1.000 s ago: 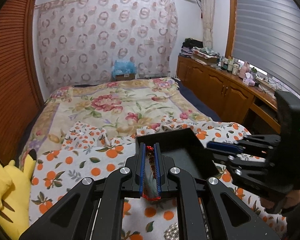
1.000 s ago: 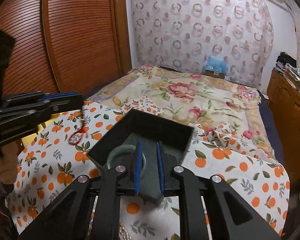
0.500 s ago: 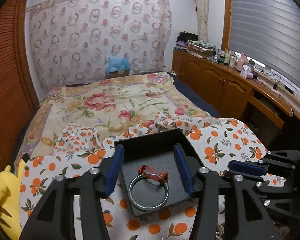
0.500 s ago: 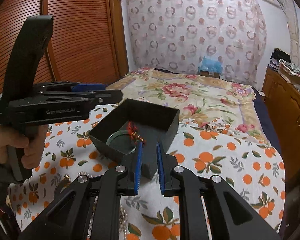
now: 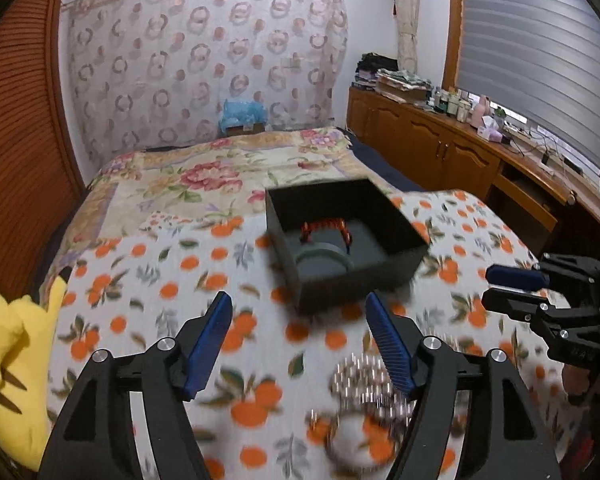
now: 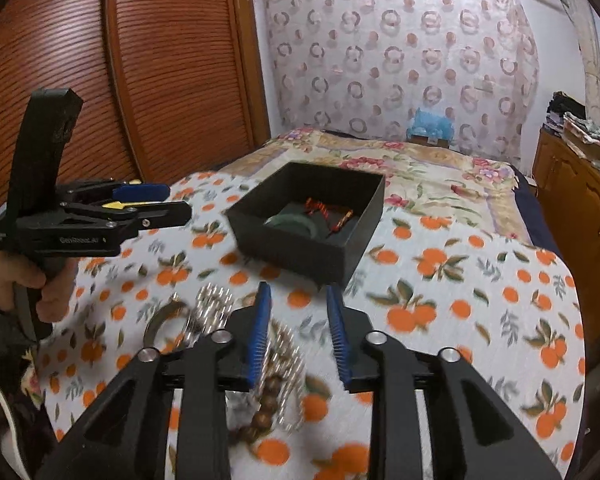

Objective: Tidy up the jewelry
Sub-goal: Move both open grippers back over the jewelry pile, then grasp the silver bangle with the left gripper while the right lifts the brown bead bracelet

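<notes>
Having just released the red cord and green bangle into the black box (image 5: 346, 240), both claws backing off, jaws just widening, empty. Lying lower centre: bead pile (image 5: 364, 380), directly beneath left claw (image 5: 300, 332); right claw (image 6: 298, 332) hovering beside.

Open orange-print bedspread (image 5: 148, 280) lies left and right of the black box (image 6: 292, 248), while the heaped pearl and bead strands (image 6: 220, 312) crowd the near cloth just before it.
</notes>
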`<state>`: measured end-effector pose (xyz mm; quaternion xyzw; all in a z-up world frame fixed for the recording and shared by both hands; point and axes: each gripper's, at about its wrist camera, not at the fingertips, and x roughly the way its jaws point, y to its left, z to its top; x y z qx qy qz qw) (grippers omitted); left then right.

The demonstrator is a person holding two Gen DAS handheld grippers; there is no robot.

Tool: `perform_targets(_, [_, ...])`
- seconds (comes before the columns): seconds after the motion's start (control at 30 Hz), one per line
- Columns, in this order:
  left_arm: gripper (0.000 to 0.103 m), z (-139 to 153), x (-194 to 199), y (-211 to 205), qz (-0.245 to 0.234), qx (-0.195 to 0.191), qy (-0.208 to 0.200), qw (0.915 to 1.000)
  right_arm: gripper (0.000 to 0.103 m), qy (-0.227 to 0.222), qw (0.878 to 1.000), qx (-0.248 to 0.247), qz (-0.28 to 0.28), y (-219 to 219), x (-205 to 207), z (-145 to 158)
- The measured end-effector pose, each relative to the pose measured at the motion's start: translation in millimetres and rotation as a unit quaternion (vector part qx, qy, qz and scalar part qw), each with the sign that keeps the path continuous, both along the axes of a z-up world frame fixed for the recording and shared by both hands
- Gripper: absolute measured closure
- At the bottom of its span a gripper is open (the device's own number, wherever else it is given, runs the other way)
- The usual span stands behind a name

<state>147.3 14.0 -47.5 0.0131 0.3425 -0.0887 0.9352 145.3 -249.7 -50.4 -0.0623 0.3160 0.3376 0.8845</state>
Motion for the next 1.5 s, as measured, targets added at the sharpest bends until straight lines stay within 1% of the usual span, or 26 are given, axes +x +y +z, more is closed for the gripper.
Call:
perform_targets(0.23, [0.029,-15.5,-33.6,-6.0,-0.018,0.001,0.016,0.9997,0.071,0.015,1.000,-0.002,0.000,-3.0,-27.2,-13.7])
perform_targets(0.3, [0.028,-20.9,-40.0,-11.3,-0.028,-0.006,0.024,0.9993,0.071,0.016,1.000,-0.002,-0.004,-5.1,-33.7,-17.4])
perform_targets(0.47, [0.028,-39.1,-55.7,-25.1,-0.049,-0.008,0.047,0.9977,0.071,0.025,1.000,-0.002,-0.016,-13.2,-46.0,-26.0])
perform_targets(0.6, [0.028,-49.2,-57.2,-30.5,-0.055,-0.001,0.060,0.9966,0.071,0.030,0.999,-0.011,-0.018,-13.9,-51.1,-32.7])
perform_targets(0.77, [0.028,-56.6,-53.0,-33.2,-0.058,0.005,0.071,0.9958,0.071,0.033,0.999,-0.005,-0.016,-14.4,-53.8,-33.8])
perform_targets(0.97, [0.039,-62.6,-49.3,-34.9,-0.064,0.007,0.079,0.9948,0.071,0.032,0.999,-0.007,-0.008,-10.0,-57.2,-32.7])
perform_targets(1.03, [0.045,-63.9,-48.2,-34.3,-0.060,0.009,0.081,0.9949,0.071,0.032,0.999,-0.008,-0.005,-8.3,-58.2,-32.6])
perform_targets(1.23, [0.046,-63.2,-55.1,-31.5,-0.062,0.010,0.073,0.9953,0.071,0.038,0.999,-0.016,0.002,-1.4,-58.6,-37.6])
perform_targets(1.5, [0.046,-48.5,-72.7,-23.9,-0.055,0.002,0.051,0.9972,0.071,0.045,0.998,-0.032,0.030,17.9,-62.3,-42.5])
